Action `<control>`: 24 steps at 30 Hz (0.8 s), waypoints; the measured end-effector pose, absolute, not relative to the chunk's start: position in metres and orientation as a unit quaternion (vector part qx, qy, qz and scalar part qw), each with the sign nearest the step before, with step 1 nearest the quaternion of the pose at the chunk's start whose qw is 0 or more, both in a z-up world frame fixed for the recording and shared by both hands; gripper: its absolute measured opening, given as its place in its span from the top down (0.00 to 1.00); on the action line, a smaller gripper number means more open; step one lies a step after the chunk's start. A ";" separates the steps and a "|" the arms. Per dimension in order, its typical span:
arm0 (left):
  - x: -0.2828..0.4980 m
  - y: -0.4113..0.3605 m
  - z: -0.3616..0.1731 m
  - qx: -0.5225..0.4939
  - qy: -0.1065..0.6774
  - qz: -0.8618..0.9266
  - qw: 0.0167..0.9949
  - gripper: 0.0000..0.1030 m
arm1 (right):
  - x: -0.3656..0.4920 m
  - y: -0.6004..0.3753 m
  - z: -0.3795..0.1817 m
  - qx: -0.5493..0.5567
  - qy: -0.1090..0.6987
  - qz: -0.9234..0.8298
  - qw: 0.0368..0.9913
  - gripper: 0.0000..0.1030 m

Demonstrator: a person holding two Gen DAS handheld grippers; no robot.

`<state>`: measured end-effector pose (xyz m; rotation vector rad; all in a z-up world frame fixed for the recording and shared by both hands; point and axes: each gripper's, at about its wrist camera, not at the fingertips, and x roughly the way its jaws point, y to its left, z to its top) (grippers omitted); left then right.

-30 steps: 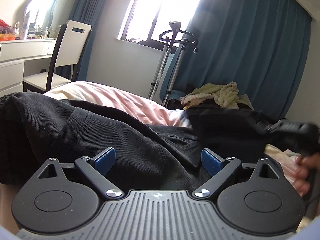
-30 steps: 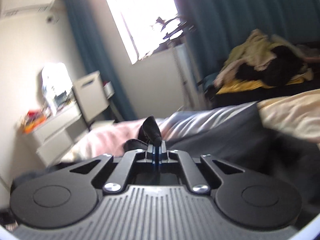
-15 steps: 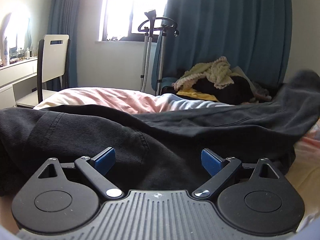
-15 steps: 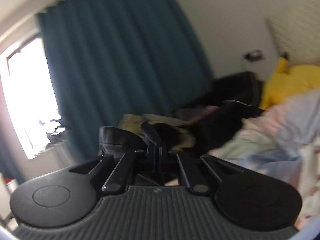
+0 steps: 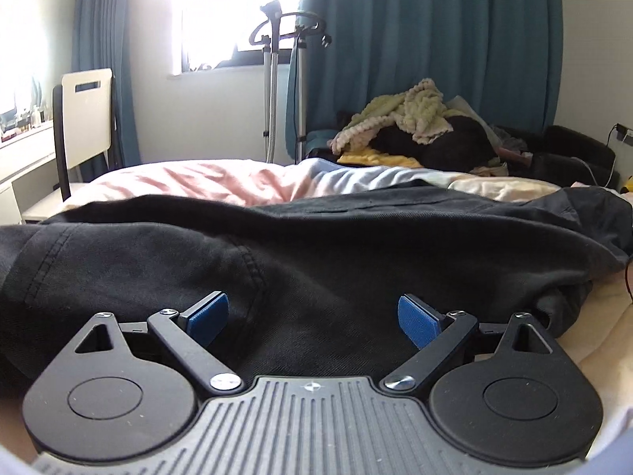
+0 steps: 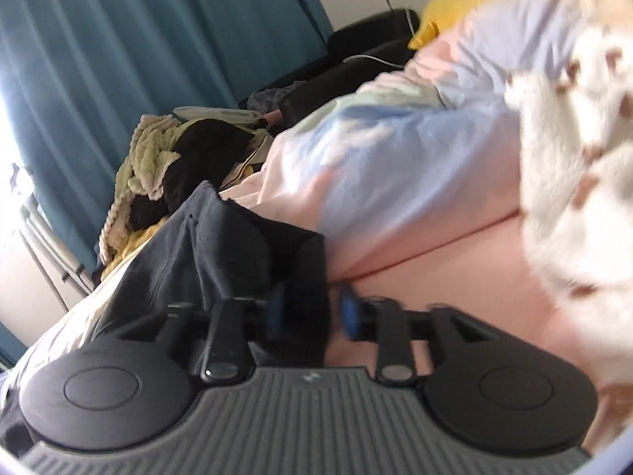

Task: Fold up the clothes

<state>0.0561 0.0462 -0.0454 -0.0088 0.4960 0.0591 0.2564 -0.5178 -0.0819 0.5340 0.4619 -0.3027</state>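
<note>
The right tool (image 6: 310,312), black with blue pads, has just been opening its jaws, and a corner of the dark charcoal cotton garment (image 6: 237,249) sits between them, lying against the left pad with a gap at the right pad. That garment lies crumpled on the bed (image 6: 435,277), which is covered in a soft pink and pale-blue duvet, with a fluffy white blanket with brown spots (image 6: 573,178) at the right. Beyond the bed, a heap of pale-green knitted and black clothes (image 6: 170,158) lies before the teal pleated curtain (image 6: 138,39), and a yellow cushion (image 6: 455,4) lies at the top.
</note>
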 end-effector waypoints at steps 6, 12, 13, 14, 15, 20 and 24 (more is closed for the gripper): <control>0.042 0.048 -0.034 -0.010 0.220 0.015 0.975 0.09 | 0.220 -0.470 -0.027 0.176 0.212 -0.100 0.956 0.36; 0.022 0.044 -0.021 0.016 0.183 0.009 0.983 0.09 | 0.168 -0.398 0.034 0.102 0.195 -0.003 0.975 0.36; 0.019 0.044 -0.018 0.020 0.177 0.008 0.984 0.09 | 0.159 -0.384 0.043 0.095 0.193 0.017 0.976 0.36; 0.015 0.044 -0.016 0.018 0.172 0.007 0.985 0.09 | 0.148 -0.368 0.049 0.095 0.190 0.034 0.977 0.36; 0.012 0.045 -0.013 0.017 0.169 0.006 0.986 0.09 | 0.136 -0.353 0.054 0.095 0.187 0.052 0.976 0.36; 0.002 0.047 -0.009 0.027 0.162 -0.002 0.986 0.09 | 0.081 -0.276 0.065 0.084 0.188 0.133 0.969 0.36; 0.001 0.048 -0.009 0.030 0.169 0.000 0.985 0.09 | 0.044 -0.236 0.059 0.103 0.188 0.164 0.963 0.36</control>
